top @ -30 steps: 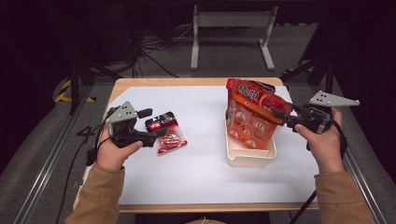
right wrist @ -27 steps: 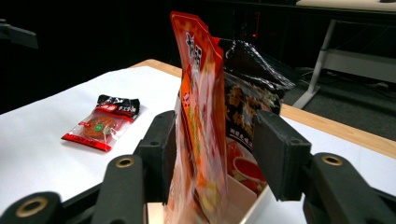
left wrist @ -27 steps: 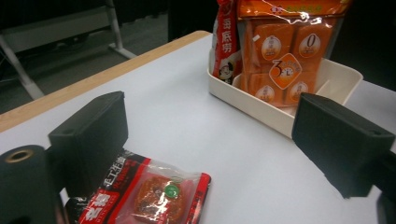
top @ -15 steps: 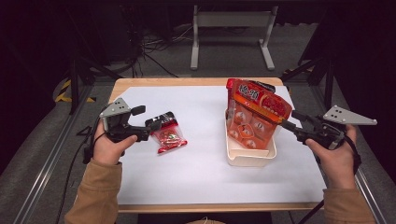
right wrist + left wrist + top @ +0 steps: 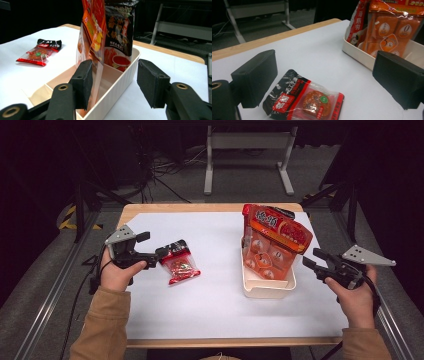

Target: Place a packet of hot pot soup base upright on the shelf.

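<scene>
While my left gripper (image 5: pixel 161 255) hovers with jaws spread around the small red snack packet (image 5: pixel 304 100) on the white table (image 5: pixel 210 305), not yet pinching it, my right gripper (image 5: pixel 309 258) waits released beside the cream bin (image 5: pixel 265 287) of orange bags (image 5: pixel 272 245). Next, I judge, I must close squarely on the crinkly packet.

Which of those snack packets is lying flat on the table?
The small red-and-black packet by the left gripper. The big orange bag and the dark bag stand in the cream tub.
</scene>
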The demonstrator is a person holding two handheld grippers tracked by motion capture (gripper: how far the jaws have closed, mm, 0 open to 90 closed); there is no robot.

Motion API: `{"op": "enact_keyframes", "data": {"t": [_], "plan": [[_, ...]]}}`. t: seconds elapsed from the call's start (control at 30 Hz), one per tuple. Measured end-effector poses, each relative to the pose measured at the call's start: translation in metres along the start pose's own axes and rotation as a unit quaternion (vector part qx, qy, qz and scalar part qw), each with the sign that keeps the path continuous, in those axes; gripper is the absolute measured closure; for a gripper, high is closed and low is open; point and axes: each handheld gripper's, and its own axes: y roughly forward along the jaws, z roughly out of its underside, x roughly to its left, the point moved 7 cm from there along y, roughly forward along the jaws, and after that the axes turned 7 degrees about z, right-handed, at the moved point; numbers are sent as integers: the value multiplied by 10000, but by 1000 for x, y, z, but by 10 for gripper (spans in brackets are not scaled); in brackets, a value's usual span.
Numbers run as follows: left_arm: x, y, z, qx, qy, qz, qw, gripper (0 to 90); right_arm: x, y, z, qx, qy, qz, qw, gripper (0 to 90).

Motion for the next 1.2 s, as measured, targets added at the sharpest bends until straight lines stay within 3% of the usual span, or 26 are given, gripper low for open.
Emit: {"op": "enact_keyframes", "data": {"t": [0.13,0.4,0.5,0.67,0.87,1.2], "plan": [[13,5,4,82,56,-165,9998,109,-2,1,2,-18,42,15,10000,467],[53,19,18,156,-328,-409,9985,169,0,4,3,-83,-52,65,9999,479],[63,26,25,315,-418,-435,9977,206,-1,5,5,-74,-22,62,10000,480],[73,34,36,479,-647,-387,9960,276,-2,6,7,-118,10,80,9999,490],[84,43,46,602,-736,-417,9946,304,-1,8,9,-101,35,56,9999,489],[91,63,59,625,-855,-212,9941,325,-1,13,14,20,97,1,10000,487]]}}
